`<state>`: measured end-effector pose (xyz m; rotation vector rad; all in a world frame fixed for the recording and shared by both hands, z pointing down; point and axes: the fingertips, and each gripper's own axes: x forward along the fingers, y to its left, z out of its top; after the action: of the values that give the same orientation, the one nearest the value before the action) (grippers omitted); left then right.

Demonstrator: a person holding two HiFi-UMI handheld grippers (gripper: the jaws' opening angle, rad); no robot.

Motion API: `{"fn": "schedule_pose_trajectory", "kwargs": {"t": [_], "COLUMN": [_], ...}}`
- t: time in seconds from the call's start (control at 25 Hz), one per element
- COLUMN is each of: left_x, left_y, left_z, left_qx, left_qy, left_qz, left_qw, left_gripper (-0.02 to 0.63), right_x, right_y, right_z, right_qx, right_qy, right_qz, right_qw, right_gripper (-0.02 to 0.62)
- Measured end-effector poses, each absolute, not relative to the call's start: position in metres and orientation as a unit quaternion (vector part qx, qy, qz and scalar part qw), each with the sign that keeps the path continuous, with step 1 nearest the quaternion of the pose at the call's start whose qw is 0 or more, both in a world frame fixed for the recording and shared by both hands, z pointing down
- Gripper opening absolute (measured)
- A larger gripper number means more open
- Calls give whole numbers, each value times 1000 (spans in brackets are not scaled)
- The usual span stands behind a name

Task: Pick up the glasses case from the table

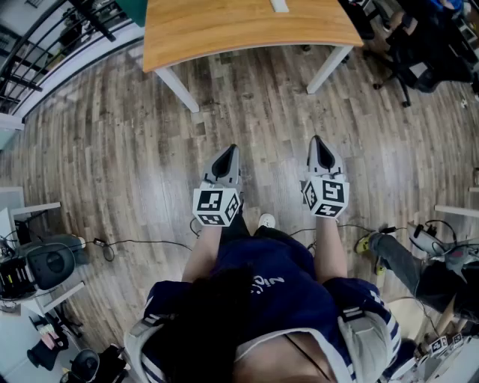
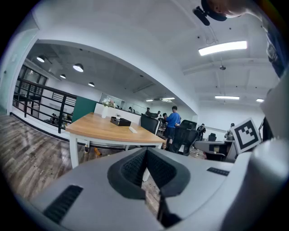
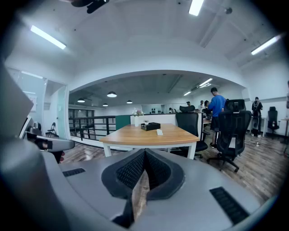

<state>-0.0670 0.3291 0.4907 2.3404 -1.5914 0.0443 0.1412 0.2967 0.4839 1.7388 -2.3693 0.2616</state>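
Observation:
A small pale oblong glasses case (image 3: 159,131) lies on the wooden table (image 3: 144,136), near a black box (image 3: 150,127). In the left gripper view the glasses case (image 2: 132,129) sits on the table (image 2: 97,128) well ahead of me. The head view shows only its end (image 1: 278,5) at the top edge of the table (image 1: 247,34). My left gripper (image 1: 227,154) and right gripper (image 1: 320,143) hang side by side over the wood floor, short of the table. Both are shut and empty, as the left gripper (image 2: 145,155) and right gripper (image 3: 144,155) show in their own views.
Black office chairs (image 3: 230,131) stand right of the table, and another chair (image 1: 419,52) shows at top right. A black railing (image 1: 45,45) runs along the far left. Cables (image 1: 127,243) and gear (image 1: 37,265) lie on the floor. People (image 2: 173,119) stand behind the table.

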Motion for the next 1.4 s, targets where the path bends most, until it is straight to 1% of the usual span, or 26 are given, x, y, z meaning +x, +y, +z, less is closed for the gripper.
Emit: {"fn": "schedule_pose_trajectory", "kwargs": {"t": [0.24, 0.4, 0.6, 0.76, 0.8, 0.84, 0.88, 0.96, 1.0, 1.04, 1.08, 1.2, 1.4], "left_x": [-24, -27, -34, -39, -40, -40, -39, -37, -37, -38, -39, -45, -61], "left_y": [370, 380, 385, 383, 381, 379, 376, 370, 366, 362, 358, 347, 320], "left_z": [462, 448, 443, 448, 448, 449, 448, 448, 448, 448, 448, 448, 441], "left_qx": [817, 817, 814, 819, 821, 824, 828, 838, 842, 845, 847, 846, 846], "left_qy": [-564, -570, -574, -567, -564, -559, -552, -537, -531, -527, -522, -525, -528], "left_qz": [12, 18, 19, 26, 24, 21, 17, 11, 10, 10, 10, 13, 9], "left_qw": [115, 91, 84, 82, 84, 87, 91, 95, 95, 95, 95, 91, 76], "left_gripper": [3, 3, 3, 3, 3, 6, 50, 248, 297, 331, 349, 360, 365], "right_x": [155, 152, 145, 138, 134, 131, 127, 118, 112, 107, 102, 96, 93], "right_y": [344, 356, 365, 361, 360, 358, 357, 353, 350, 348, 345, 338, 315], "right_z": [471, 463, 461, 468, 470, 470, 470, 470, 469, 468, 467, 466, 459], "right_qx": [568, 565, 565, 565, 559, 551, 544, 528, 519, 511, 508, 514, 539], "right_qy": [-814, -818, -818, -817, -821, -826, -831, -841, -847, -851, -853, -849, -834], "right_qz": [70, 58, 50, 69, 76, 82, 86, 84, 80, 76, 70, 64, 56], "right_qw": [97, 97, 95, 92, 90, 87, 84, 83, 86, 91, 96, 105, 102], "right_gripper": [8, 8, 9, 20, 85, 202, 276, 352, 388, 428, 436, 439, 439]}}
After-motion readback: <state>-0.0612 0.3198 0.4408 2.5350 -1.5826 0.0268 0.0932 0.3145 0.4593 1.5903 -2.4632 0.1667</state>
